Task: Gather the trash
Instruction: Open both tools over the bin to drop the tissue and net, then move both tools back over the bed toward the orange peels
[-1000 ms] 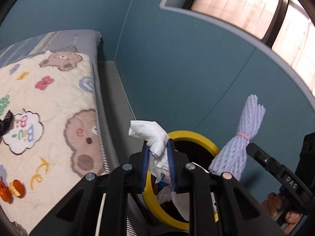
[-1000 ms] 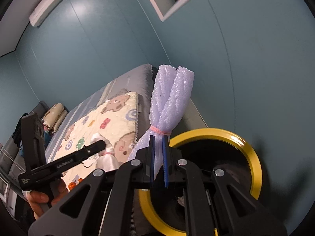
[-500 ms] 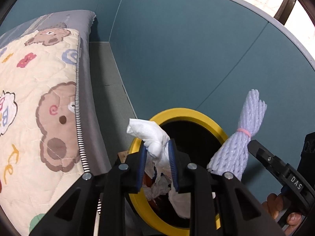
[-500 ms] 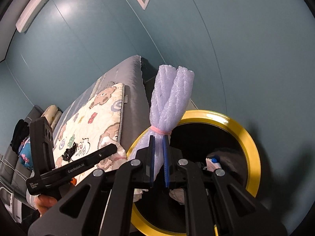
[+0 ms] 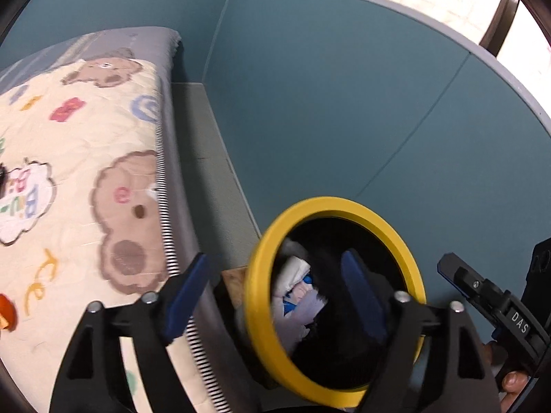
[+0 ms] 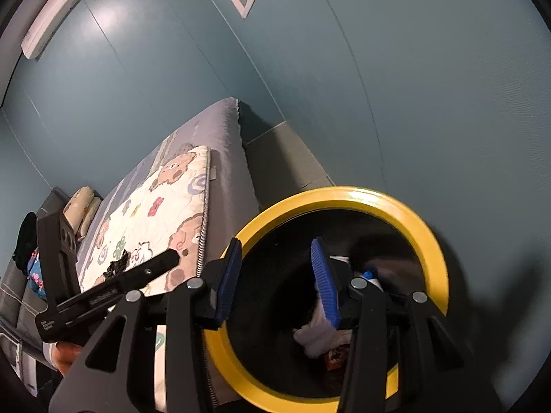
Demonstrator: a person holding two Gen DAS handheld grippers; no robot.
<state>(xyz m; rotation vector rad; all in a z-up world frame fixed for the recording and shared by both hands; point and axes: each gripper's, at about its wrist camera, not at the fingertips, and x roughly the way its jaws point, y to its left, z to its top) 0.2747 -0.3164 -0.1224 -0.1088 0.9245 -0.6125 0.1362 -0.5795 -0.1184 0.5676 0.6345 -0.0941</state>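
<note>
Your left tongs (image 5: 275, 289) are opening, the two blue pads (image 5: 186, 292) spread wide with nothing between them — they hang over the near rim of the bin (image 5: 406, 268). Your right tongs (image 6: 275, 280) are opening too, narrower than the left, and they are also empty; their pads (image 6: 323, 278) sit above the bin's (image 6: 434, 241) dark mouth. In the left view the right tongs (image 5: 447, 268) come in from the right edge, just beside the bin, with your fingers (image 5: 513, 382) below. In the right view the left tongs (image 6: 172, 258) reach in from the left over the bed's edge, your hand (image 6: 67, 354) beneath them.

The trash lies inside the bin. From the left you see white crumpled paper (image 5: 292, 272) with a blue scrap against the left wall. From the right you see a white wad (image 6: 316, 337) at the bottom, one small orange-red piece (image 6: 334, 356) next to it, and a white-and-blue bit (image 6: 368, 275) further back. How many pieces there are in all cannot be told.

There is one bin, black with a yellow ring, on the floor between the bed (image 5: 172, 179) and the teal wall (image 5: 344, 103). On the bed lies one quilt (image 5: 86, 144) printed with bears — three show in the left view. A dark scrap (image 6: 117, 266) rests on the quilt, and an orange thing (image 5: 7, 309) at the left edge.
</note>
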